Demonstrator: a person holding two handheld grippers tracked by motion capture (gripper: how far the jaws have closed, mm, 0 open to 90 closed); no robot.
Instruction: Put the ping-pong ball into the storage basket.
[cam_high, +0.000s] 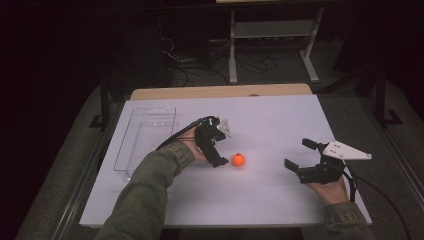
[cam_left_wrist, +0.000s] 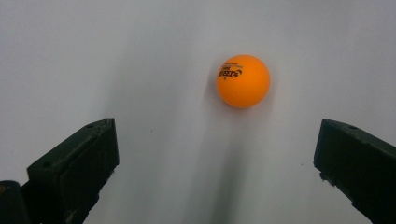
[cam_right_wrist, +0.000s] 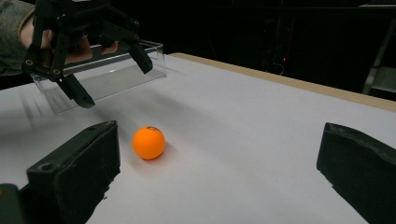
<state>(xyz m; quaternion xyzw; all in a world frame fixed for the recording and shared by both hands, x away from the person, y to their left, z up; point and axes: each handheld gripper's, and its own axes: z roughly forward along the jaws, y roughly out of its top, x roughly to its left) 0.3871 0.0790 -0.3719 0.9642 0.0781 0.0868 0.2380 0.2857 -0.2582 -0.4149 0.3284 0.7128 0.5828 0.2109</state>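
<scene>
High view: my left tongs (cam_high: 223, 148) hang over the middle of the white surface (cam_high: 270, 120), released, their jaws spread and holding nothing. The orange ball (cam_high: 238, 160) rests on the surface at about 4 o'clock from these tongs, just beside the lower jaw tip and apart from it. A clear plastic tray (cam_high: 146, 140) lies at 9 o'clock from the left tongs, along the left side of the surface, with its long axis running from 6 to 12 o'clock. My right tongs (cam_high: 300, 154) rest at 3 o'clock from the ball, well apart from it, also released, jaws spread and pointing toward 9 o'clock, with the grey three-cornered plate on top.

Left gripper view: the ball (cam_left_wrist: 243, 81) lies on the bare surface ahead of the two black jaws, toward 1 o'clock, touching neither; dark print shows on its upper left.

Right gripper view: the ball (cam_right_wrist: 149, 143) sits just beside the tip of the jaw at the left of the picture, at about 10 o'clock from the gap between the jaws. The left tongs (cam_right_wrist: 114, 79) hover above and beyond the ball at 11 o'clock, with the tray (cam_right_wrist: 107, 77) behind them.
</scene>
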